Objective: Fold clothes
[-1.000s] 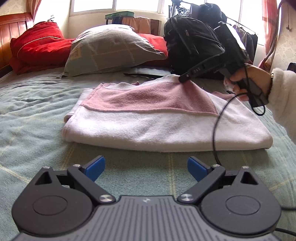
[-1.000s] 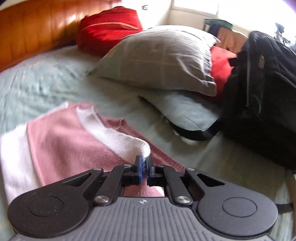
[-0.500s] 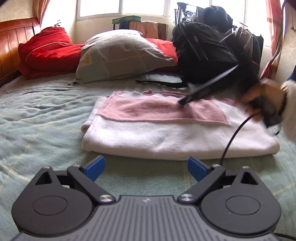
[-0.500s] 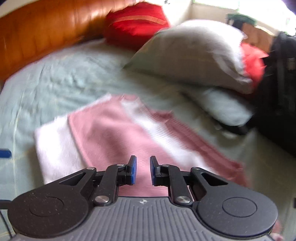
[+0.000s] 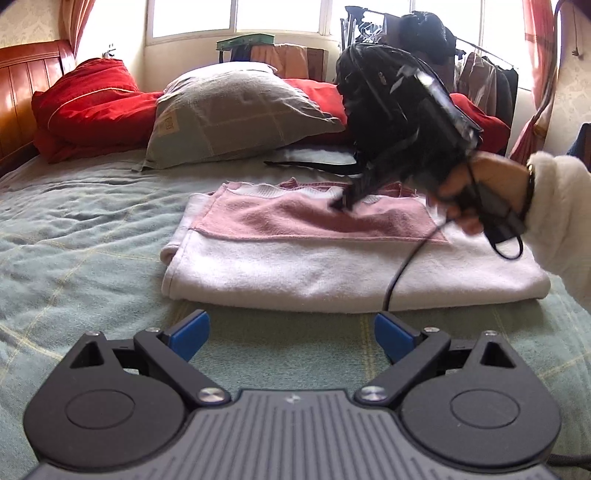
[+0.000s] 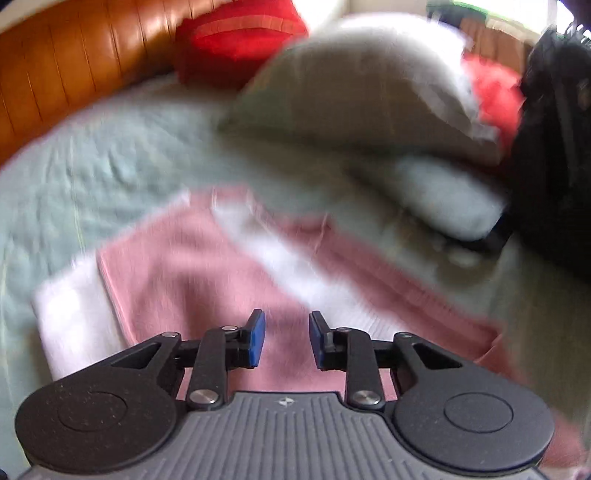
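We log a folded pink-and-white garment (image 5: 332,254) lying flat on the green bed cover (image 5: 74,266), taken here as our landmark

Left gripper (image 5: 291,334): on the near side of the garment, over the bed cover, just short of the garment's white front edge; its blue pads (image 5: 190,330) spread wide with nothing between them

Right gripper (image 6: 286,338): over the garment's pink panel, tips pointing down at it; its jaws have just been opening and now stand a little apart, with no cloth between the blue pads (image 6: 256,338). From the left wrist view we see its tips (image 5: 341,203) low over the pink panel near the garment's far edge; whether they touch the cloth we cannot tell, the picture being blurred

Hand (image 5: 476,195): right of the garment, around the right gripper's handle, in a fluffy white sleeve (image 5: 557,206); a black cable (image 5: 406,262) hangs from it across the garment's white part

Beyond the garment: grey-green pillow (image 5: 236,114), red cushions (image 5: 88,107), black backpack (image 5: 384,110)

Far left of the garment: wooden headboard (image 5: 22,92)

Behind everything, past the garment: window (image 5: 236,16) and a rack of hanging clothes (image 5: 484,85)
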{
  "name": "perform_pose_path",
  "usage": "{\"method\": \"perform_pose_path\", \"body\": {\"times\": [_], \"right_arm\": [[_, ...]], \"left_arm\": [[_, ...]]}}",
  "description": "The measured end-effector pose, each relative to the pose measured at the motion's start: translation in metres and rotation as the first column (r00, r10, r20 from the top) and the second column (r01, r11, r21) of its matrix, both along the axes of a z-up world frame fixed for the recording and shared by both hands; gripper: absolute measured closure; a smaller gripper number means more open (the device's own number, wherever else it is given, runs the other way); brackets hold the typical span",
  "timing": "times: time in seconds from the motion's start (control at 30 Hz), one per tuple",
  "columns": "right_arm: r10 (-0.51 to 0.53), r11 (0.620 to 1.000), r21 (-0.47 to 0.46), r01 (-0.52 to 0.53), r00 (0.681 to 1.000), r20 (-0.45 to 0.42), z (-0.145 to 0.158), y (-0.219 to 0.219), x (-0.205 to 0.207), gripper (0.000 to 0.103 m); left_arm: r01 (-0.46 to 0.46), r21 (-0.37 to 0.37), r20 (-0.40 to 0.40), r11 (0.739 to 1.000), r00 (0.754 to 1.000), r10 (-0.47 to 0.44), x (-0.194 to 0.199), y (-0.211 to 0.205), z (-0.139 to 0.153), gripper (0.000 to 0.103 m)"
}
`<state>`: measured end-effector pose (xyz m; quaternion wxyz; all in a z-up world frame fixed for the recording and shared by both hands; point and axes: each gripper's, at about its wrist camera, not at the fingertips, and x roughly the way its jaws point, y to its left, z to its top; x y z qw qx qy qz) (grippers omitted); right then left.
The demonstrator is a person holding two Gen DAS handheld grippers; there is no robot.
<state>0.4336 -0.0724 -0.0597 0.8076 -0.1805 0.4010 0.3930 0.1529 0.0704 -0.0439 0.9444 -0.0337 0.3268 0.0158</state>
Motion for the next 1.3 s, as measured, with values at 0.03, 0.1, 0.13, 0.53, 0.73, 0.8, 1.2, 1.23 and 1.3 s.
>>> {"method": "perform_pose_path", "body": {"times": [0.03,0.1,0.13,0.53,0.73,0.8,1.2,1.23,1.3], "right_arm": [[0.021,0.999,-0.028,-0.019,0.999,0.048,-0.003,0.001,-0.011,0.076],[0.063,0.995,-0.088,-0.052,0.991,0.122,-0.004,0.000,-0.030,0.078],[0.073,0.992,-0.109,-0.058,0.988,0.137,-0.001,-0.002,-0.035,0.078],[0.080,0.994,0.065,-0.085,0.994,0.075,0.040,-0.053,-0.074,0.070],[0.066,0.992,0.101,-0.075,0.994,0.084,0.042,-0.070,-0.098,0.065],[0.035,0.992,0.116,-0.044,0.996,0.084,0.041,-0.080,-0.099,0.064],[-0.346,0.929,0.120,0.350,0.937,-0.052,0.002,-0.203,-0.118,0.064],[-0.366,0.920,0.122,0.373,0.927,-0.081,-0.003,-0.214,-0.122,0.064],[-0.387,0.907,0.140,0.398,0.916,-0.104,-0.003,-0.228,-0.129,0.064]], "left_arm": [[-0.003,-0.001,-0.002,1.000,1.000,0.003,0.000,0.001,-0.001,0.007],[-0.008,-0.006,-0.007,1.000,1.000,0.008,0.000,0.004,-0.003,0.007],[-0.011,-0.007,-0.009,1.000,1.000,0.011,0.001,0.005,-0.004,0.007],[0.013,-0.192,0.039,0.981,0.999,-0.006,0.045,0.071,0.009,0.010],[-0.063,-0.149,-0.016,0.987,0.998,0.062,0.082,0.100,-0.010,0.056],[-0.050,-0.126,-0.009,0.991,0.999,0.049,0.084,0.098,-0.013,0.058],[0.056,-0.086,-0.087,0.995,0.994,-0.064,0.136,0.078,-0.034,0.054],[0.057,-0.107,-0.078,0.993,0.995,-0.065,0.132,0.085,-0.039,0.054],[0.052,-0.097,-0.082,0.994,0.995,-0.060,0.124,0.085,-0.034,0.055]]}}
